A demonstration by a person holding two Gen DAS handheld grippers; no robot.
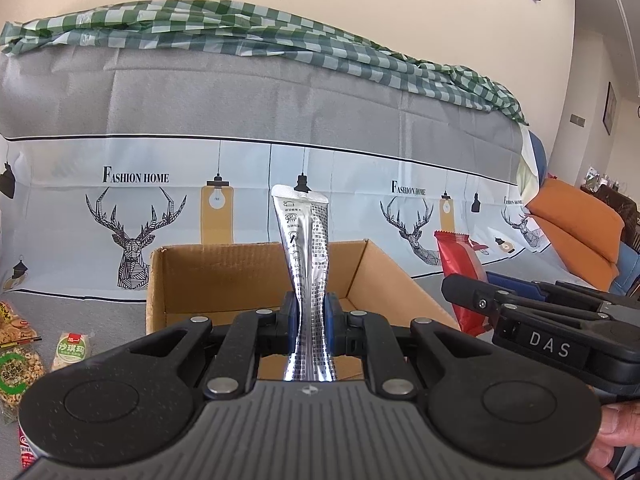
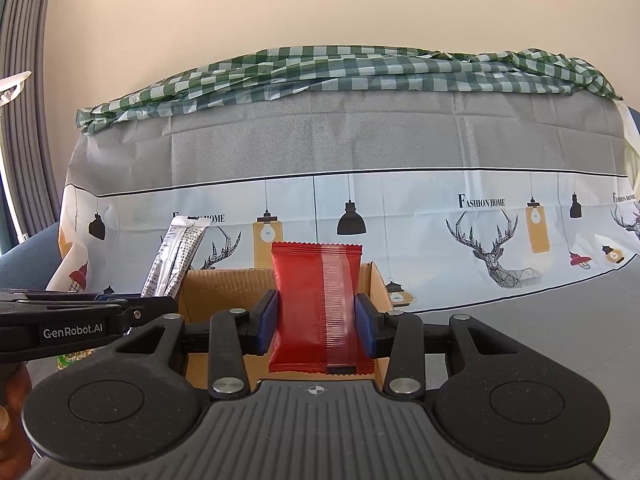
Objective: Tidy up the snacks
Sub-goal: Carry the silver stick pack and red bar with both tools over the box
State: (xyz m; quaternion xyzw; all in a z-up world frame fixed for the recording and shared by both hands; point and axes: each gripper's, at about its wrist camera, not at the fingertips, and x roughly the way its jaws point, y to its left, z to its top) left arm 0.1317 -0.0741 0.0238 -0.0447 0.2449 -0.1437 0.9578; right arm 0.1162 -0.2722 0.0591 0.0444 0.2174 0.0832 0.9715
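A: Left gripper (image 1: 311,322): jaws are clenched hard on a silver foil sachet (image 1: 305,248), pinched at its waist so the foil is creased. The sachet is held upright, centre frame, above the open cardboard box (image 1: 158,280).

B: Right gripper (image 2: 316,322): jaws are closed on a red snack packet (image 2: 316,304), gripped by both side edges, seam facing the lens. It is held upright at centre frame, the box (image 2: 224,284) behind and below it.

A: Reason judged: both packets are poised over the box mouth, so a drop into it is likely intended. The upright hold keeps each packet's length clear of the box walls.

B: Box floor is seen bare in the left view; nothing is noted inside yet.

A: Only the left view shows what remains. Loose snack bags (image 1: 24,344) are seen at lower left on the grey cover (image 1: 80,312). An orange cushion (image 1: 576,236) is seen at the right edge.

B: Only the right view shows the red packet's full face. The silver sachet (image 2: 178,256) is seen there at left of centre, from the side.

A: A hand (image 1: 618,426) is glimpsed at lower right.
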